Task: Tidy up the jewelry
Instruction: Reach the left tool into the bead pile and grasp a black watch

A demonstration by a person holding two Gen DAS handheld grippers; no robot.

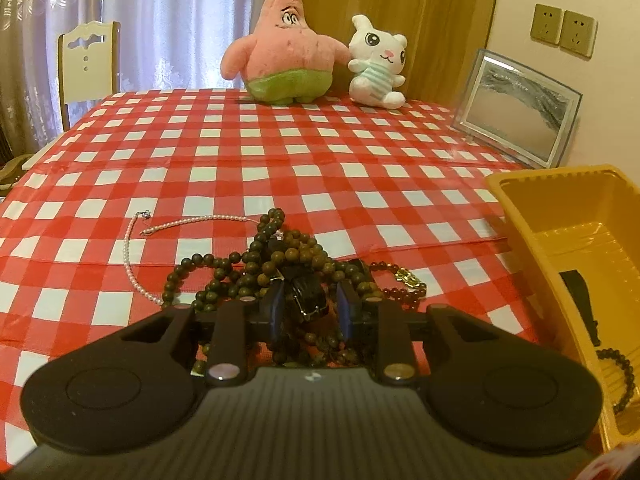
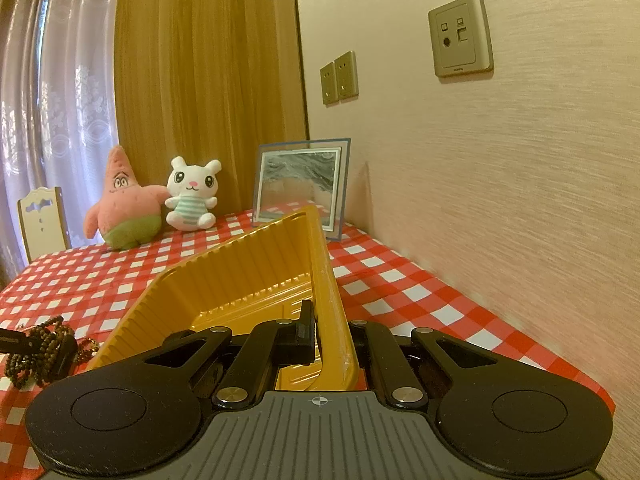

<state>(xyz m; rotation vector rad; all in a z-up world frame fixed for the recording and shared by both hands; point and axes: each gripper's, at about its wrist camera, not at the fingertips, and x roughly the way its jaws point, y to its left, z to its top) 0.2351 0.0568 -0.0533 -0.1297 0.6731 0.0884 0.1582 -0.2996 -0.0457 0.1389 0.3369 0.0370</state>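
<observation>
A tangle of dark brown bead strands lies on the checked cloth, with a pink pearl necklace to its left and a dark red bead bracelet to its right. My left gripper is low over the pile, its blue pads either side of a glossy black piece, partly closed around it. My right gripper is shut on the near right wall of the yellow tray, which sits tilted. The tray holds a black beaded bracelet. The bead pile also shows in the right wrist view.
A pink starfish plush and a white rabbit plush stand at the table's far edge. A framed picture leans against the right wall. A white chair stands at the far left.
</observation>
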